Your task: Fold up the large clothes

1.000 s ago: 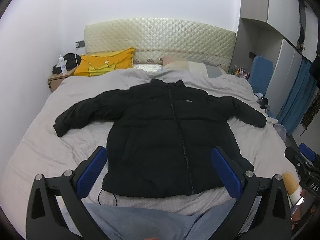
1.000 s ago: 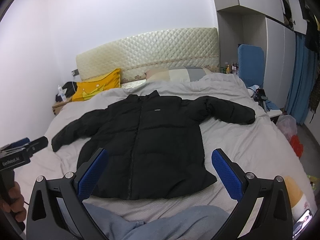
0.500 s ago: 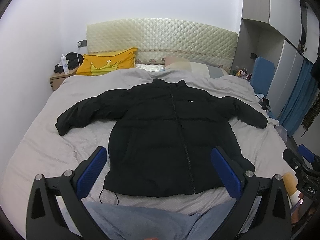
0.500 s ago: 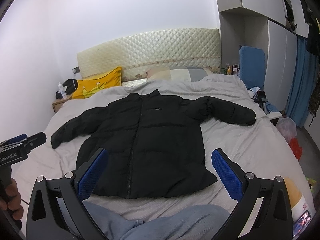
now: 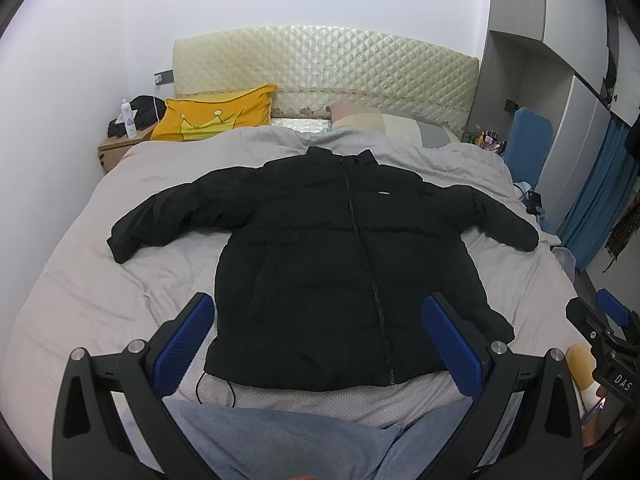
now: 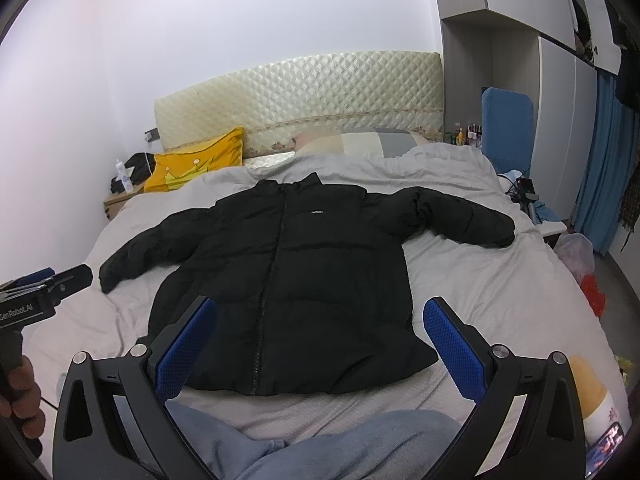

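Observation:
A black puffer jacket [image 5: 340, 264] [image 6: 288, 280] lies flat, zipped and face up, on the grey bed [image 5: 100, 288] [image 6: 500, 300], with both sleeves spread outward. My left gripper [image 5: 320, 312] hovers above the jacket's hem, open and holding nothing. My right gripper [image 6: 320, 312] hangs over the hem too, a little further right, open and empty. In the right wrist view the left gripper [image 6: 44, 284] shows at the left edge, held by a hand [image 6: 20, 396]. In the left wrist view the right gripper [image 5: 600, 328] shows at the right edge.
A yellow pillow [image 5: 216, 116] and a pale pillow [image 5: 376, 120] lie by the quilted headboard [image 5: 320, 68]. A nightstand [image 5: 120, 148] with a bottle stands at the far left. A blue chair [image 6: 508, 128], wardrobe and curtain line the right. Blue-grey trouser legs [image 5: 280, 440] fill the foreground.
Both grippers have risen slightly and drifted left; the jacket sits a little lower and further right in each view. The jacket itself has not moved.

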Tool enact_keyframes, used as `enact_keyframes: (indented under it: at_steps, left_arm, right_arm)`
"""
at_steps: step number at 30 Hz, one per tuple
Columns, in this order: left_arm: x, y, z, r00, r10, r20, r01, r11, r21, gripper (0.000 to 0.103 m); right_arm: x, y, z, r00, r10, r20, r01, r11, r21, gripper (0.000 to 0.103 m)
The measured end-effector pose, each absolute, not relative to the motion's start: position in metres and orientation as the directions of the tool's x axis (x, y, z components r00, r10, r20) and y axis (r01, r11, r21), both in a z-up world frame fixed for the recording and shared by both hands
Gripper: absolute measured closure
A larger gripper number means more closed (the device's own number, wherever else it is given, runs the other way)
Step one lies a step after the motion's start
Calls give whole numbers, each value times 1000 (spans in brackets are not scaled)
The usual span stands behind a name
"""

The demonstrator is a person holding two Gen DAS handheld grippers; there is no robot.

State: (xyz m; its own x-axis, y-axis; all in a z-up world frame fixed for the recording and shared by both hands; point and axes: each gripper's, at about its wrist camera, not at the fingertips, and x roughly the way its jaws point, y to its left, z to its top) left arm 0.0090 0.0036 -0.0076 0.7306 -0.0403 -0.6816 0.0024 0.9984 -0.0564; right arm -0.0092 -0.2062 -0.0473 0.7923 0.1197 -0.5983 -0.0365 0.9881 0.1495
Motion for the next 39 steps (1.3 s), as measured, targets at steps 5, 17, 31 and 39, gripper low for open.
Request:
enact_keyframes:
  at_steps: [5, 17, 31, 39]
  left_arm:
    - [17, 3, -14, 729, -54, -682, 12, 998, -65, 0]
    - [60, 5, -47, 723, -61, -689, 15, 997, -72, 0]
    - [128, 30, -99, 771, -17, -637, -21, 998, -53, 0]
    - [137, 41, -114, 773, -26, -634, -34, 996, -83, 0]
  right_arm:
    - [0, -208, -55, 788, 136, -601, -34, 983, 178, 0]
    - [31, -227, -82, 794, 130, -594, -8, 979, 203, 0]
    - [96, -299, -112, 855, 25, -518, 107, 969, 225, 0]
    - [160, -356, -134, 843, -2, -539, 144, 964, 222, 0]
